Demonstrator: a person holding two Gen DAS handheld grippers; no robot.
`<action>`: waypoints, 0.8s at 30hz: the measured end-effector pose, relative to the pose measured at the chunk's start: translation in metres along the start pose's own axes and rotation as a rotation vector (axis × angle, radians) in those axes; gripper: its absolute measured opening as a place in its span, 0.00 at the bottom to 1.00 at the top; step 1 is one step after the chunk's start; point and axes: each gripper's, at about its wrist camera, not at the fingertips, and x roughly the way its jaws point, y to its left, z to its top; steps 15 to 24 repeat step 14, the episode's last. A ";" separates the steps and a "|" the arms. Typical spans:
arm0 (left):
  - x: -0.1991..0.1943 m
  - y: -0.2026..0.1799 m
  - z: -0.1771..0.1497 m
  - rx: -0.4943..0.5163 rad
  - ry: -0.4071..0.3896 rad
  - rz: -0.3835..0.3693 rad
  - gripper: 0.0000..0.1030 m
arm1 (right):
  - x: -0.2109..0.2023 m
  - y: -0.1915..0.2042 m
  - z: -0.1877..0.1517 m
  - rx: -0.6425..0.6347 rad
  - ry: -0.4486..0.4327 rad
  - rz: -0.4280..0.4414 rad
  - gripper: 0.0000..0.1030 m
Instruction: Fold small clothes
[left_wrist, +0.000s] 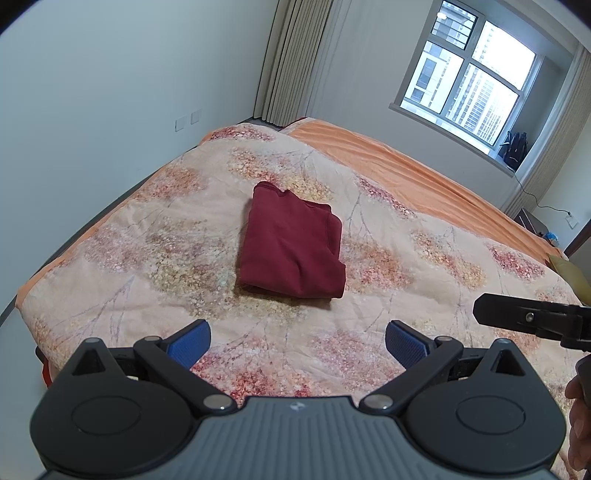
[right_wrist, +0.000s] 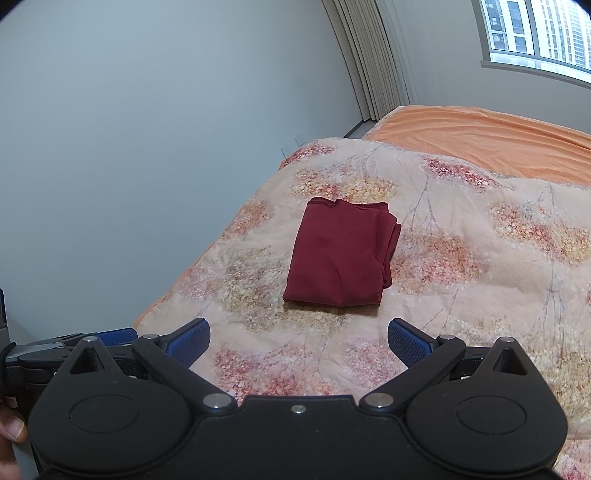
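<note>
A floral quilt (left_wrist: 184, 236) covers the bed (left_wrist: 406, 166) in a white-walled room. The folded red garment (left_wrist: 291, 243) lies mid-quilt, long axis running away from both tools. Left tool (left_wrist: 297, 343) and right tool (right_wrist: 298, 341) are spread wide, holding nothing.

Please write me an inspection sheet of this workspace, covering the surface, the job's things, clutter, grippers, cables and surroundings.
Surface: bed with floral quilt, orange sheet beyond it.
Job's things: one dark red garment, folded into a neat block, lying mid-quilt.
Clutter: yellowish object at the bed's right edge; cannot tell what.
Grippers: left gripper open, empty, short of the garment; right gripper open, empty, likewise apart.
Cables: a black cable on the wall below the window.
Surroundings: curtains, wall sockets, dark bag on the sill.
</note>
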 end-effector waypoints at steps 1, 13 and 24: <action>0.000 -0.001 0.000 0.000 -0.001 -0.004 1.00 | 0.000 0.000 0.000 0.001 0.000 0.001 0.99; -0.007 0.001 -0.002 -0.012 -0.040 0.032 1.00 | -0.001 0.000 0.000 -0.002 0.002 0.003 0.99; -0.005 0.002 -0.002 -0.016 -0.027 0.030 1.00 | -0.001 0.000 0.000 -0.001 0.002 0.003 0.99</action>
